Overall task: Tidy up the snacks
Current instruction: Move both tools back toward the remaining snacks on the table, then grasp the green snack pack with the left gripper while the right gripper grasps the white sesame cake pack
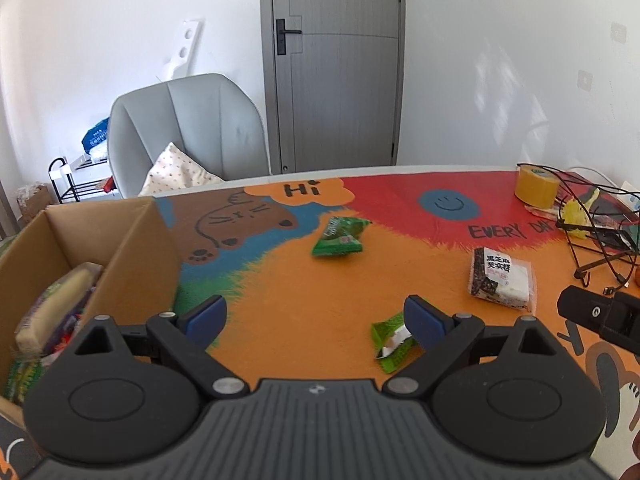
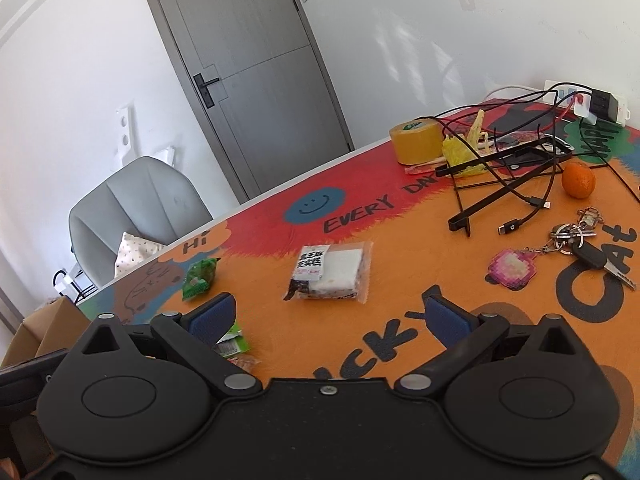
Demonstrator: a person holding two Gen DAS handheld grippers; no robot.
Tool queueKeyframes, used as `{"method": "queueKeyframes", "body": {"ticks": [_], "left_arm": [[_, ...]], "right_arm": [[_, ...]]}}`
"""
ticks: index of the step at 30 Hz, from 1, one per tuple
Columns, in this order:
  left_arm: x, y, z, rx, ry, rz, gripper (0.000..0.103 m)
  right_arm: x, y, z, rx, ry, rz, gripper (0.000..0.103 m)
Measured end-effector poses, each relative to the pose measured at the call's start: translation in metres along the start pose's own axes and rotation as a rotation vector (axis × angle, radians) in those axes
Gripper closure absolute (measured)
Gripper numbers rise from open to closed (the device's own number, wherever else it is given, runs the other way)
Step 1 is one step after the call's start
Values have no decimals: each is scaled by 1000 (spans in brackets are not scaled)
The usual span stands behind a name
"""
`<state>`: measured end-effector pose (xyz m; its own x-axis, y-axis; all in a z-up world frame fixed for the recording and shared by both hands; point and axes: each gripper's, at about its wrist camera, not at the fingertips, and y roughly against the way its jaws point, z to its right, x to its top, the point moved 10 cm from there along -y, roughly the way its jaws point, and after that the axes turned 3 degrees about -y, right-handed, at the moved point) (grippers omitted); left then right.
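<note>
A cardboard box [image 1: 132, 256] stands at the left of the colourful table and holds several snack packets [image 1: 56, 312]. A green snack packet [image 1: 340, 236] lies mid-table, seen too as the green packet [image 2: 198, 276] in the right wrist view. A second green packet [image 1: 390, 344] lies just inside my left gripper's right finger, and shows as the near green packet [image 2: 232, 344] by my right gripper's left finger. A black-and-white packet [image 1: 502, 280] lies to the right, directly ahead of my right gripper as the clear-wrapped packet [image 2: 330, 274]. My left gripper [image 1: 316, 320] and right gripper [image 2: 332, 318] are both open and empty.
A roll of yellow tape [image 2: 416, 142], black cables [image 2: 520, 188], an orange [image 2: 578, 180], keys [image 2: 580, 244] and a power strip [image 2: 592, 100] crowd the table's far right. A grey chair [image 1: 188, 132] stands behind the table. The right gripper's body [image 1: 600, 316] shows at the left view's edge.
</note>
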<state>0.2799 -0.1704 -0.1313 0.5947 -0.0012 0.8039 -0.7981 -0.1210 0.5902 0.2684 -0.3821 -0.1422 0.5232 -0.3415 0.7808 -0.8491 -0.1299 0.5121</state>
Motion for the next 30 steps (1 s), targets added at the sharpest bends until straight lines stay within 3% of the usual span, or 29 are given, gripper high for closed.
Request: {"method": "queueKeyframes", "body": {"ticks": [13,17,19,20,21,22,23,30], "left_arm": [[-15,-51,38,-13,-33,-110,8],[-19,-65,42,-29,-2,-148,9],[-23,-71,44,-42,12,-178,15],[-24,-73,44,-53,22,-190,32],[-25,-74,45,-65,28,-188,39],[-23,-73,45,-57,20,-173,59],[-22,-74,43,-48,17,-175,64],[-13,-81,27,-44,57,-163,67]], "right_arm": [[1,-35,26,-21,-46,-54,1],[3,-44,26,-21,-38,-68,1],[4,-49,25,-20,-35,-75,1],[4,-52,25,-19,-35,-80,1],[4,-55,25,-18,-32,-84,1],[4,-57,24,-19,-31,-87,1],[5,-60,24,-19,-30,-91,1],[3,-74,11,-13,-9,-111,1]]}}
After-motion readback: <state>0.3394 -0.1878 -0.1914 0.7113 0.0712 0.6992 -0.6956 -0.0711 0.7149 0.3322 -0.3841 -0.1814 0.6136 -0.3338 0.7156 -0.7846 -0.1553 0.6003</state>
